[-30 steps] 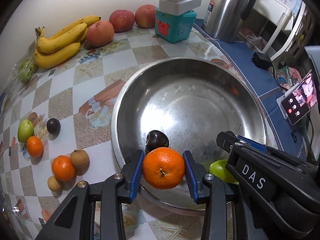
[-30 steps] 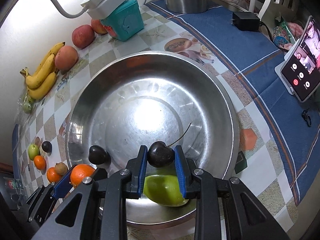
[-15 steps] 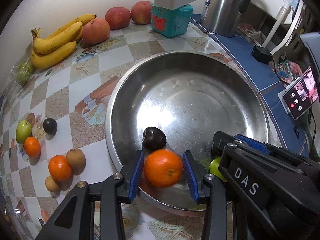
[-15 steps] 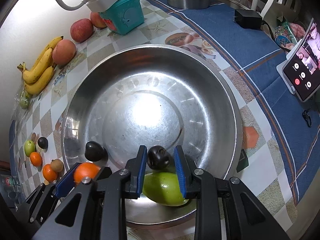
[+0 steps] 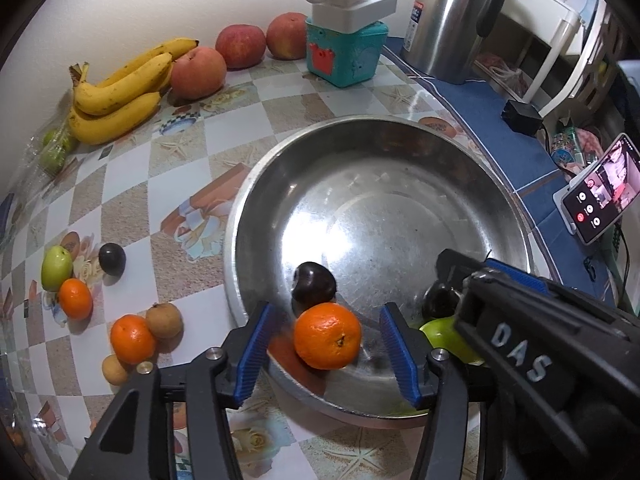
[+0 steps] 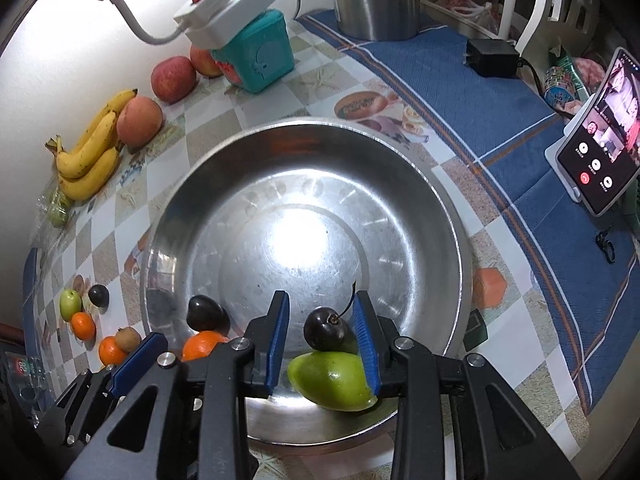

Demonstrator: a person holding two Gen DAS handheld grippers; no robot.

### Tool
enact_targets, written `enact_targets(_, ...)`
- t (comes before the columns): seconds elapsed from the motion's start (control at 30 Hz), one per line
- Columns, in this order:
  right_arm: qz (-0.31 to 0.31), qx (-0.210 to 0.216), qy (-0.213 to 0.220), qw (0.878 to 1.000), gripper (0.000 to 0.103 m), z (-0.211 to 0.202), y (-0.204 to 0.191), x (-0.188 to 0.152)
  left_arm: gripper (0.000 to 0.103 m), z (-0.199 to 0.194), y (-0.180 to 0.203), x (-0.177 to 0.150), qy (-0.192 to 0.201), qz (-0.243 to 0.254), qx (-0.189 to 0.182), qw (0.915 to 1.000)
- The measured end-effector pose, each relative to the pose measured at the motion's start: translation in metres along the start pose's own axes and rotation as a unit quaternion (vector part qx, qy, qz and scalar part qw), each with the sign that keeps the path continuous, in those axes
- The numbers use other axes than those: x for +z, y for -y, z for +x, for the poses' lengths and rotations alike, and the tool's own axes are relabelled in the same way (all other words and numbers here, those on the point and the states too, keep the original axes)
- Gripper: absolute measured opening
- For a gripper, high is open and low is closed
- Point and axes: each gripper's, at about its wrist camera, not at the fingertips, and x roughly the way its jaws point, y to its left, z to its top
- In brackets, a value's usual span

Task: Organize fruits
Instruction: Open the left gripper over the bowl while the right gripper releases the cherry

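Both of your grippers hang steeply over the near side of the steel bowl [image 5: 400, 132], and both have just been opening. In the left wrist view, the left gripper [image 5: 328, 354] now stands with its blue pads clear of the orange [image 5: 327, 336] on both sides, so the orange is released and rests on the sloping near wall of the bowl, just touching the dark plum [image 5: 313, 283] behind it. In the right wrist view, the right gripper [image 6: 322, 338] has its jaws a little apart; the cherry [image 6: 325, 328] sits between them, with a visible gap at the left pad, and whether the right pad touches it I cannot tell. It lies on the bowl, against the green fruit [image 6: 332, 380] below it. So four fruits are in the bowl already. The rest lie all to your left on the tablecloth [image 5: 120, 208]: a second orange [image 5: 132, 338], a brown fruit [image 5: 164, 320], a small orange [image 5: 75, 298], a green one [image 5: 57, 267], a dark plum [image 5: 112, 259], and farther back the bananas [image 5: 120, 96] and the apples [image 5: 240, 46]. This is the relation which matters: the small fruits are just beside the left gripper and well apart from the right one, so I judge your left hand is the better for the next pick. The bananas lie with the long axis running from the near left toward the far right.
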Motion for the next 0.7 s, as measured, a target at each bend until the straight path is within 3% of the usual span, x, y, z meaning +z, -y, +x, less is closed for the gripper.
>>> enact_targets(0.37,-0.001,0.006,0.012,1.0,0.034,-0.009,0.001,0.001,0.063,-0.009,-0.032,0.001,-0.003,-0.047,0.022,0.9987)
enact_targets(0.7,-0.015,0.009,0.002,1.0,0.034,-0.005,-0.008,0.0,0.067,-0.021,-0.085,-0.004,-0.006,-0.128,0.033,0.9912)
